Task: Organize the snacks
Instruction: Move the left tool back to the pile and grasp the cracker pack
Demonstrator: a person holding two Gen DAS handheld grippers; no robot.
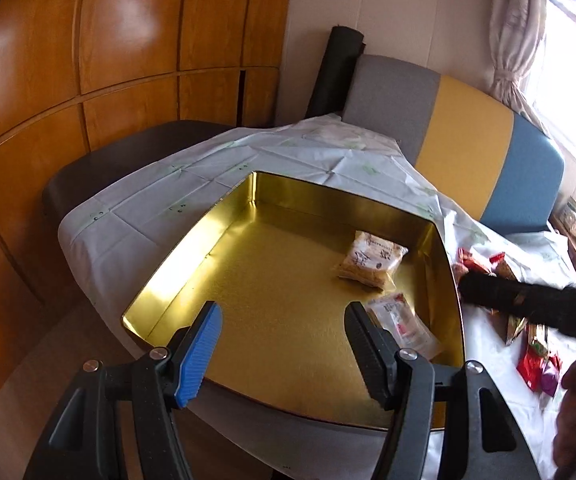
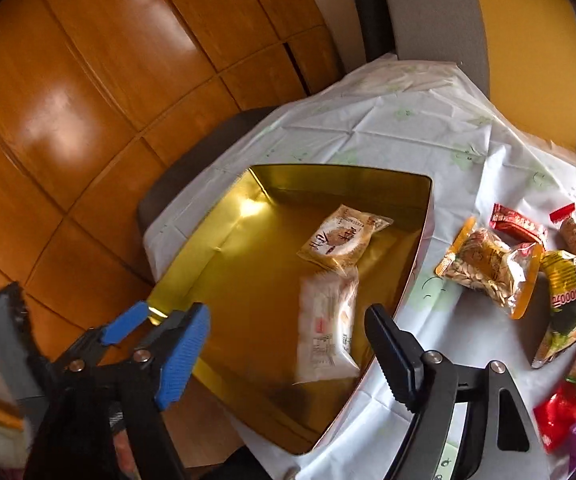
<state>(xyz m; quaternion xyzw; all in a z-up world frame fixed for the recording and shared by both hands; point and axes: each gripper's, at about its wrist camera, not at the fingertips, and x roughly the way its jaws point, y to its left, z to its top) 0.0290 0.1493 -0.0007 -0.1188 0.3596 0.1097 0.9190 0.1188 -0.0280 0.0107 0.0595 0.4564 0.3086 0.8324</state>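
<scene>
Both grippers hang over the gold tin w/ jaws spread and nothing between them: left gripper, right gripper. Inside the tin, near to far: white snack pack, then tan snack pack, touching it. Remaining loose snacks lie on the tablecloth right of the tin, striped bench beyond.
</scene>
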